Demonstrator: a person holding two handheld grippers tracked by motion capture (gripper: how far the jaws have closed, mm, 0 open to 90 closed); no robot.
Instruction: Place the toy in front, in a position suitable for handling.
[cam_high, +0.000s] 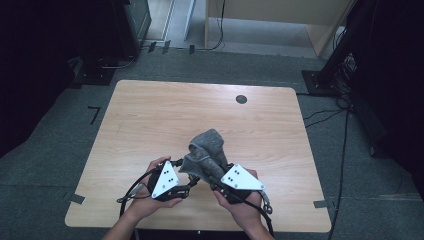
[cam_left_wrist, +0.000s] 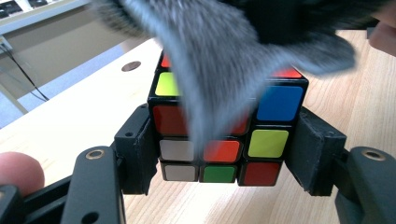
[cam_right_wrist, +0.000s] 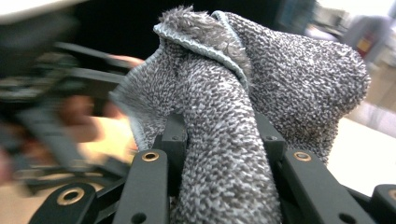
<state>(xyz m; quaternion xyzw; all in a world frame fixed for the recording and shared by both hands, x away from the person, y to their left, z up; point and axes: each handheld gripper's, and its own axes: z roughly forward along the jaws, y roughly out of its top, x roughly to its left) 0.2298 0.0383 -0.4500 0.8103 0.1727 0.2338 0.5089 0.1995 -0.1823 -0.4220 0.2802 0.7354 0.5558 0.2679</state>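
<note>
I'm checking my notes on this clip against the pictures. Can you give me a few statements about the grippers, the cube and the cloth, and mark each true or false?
1. The left gripper has its jaws closed on the puzzle cube. True.
2. The grey cloth lies flat and spread out on the table. False: it is bunched up and clamped in the right gripper, raised over the cube.
3. Part of the cloth hangs over the cube's front face. True.
4. The cube is solved, each face one colour. False: the facing side mixes red, yellow, blue, white and green squares.
5. The right gripper is open and holds nothing. False: its jaws pinch the cloth.
</note>
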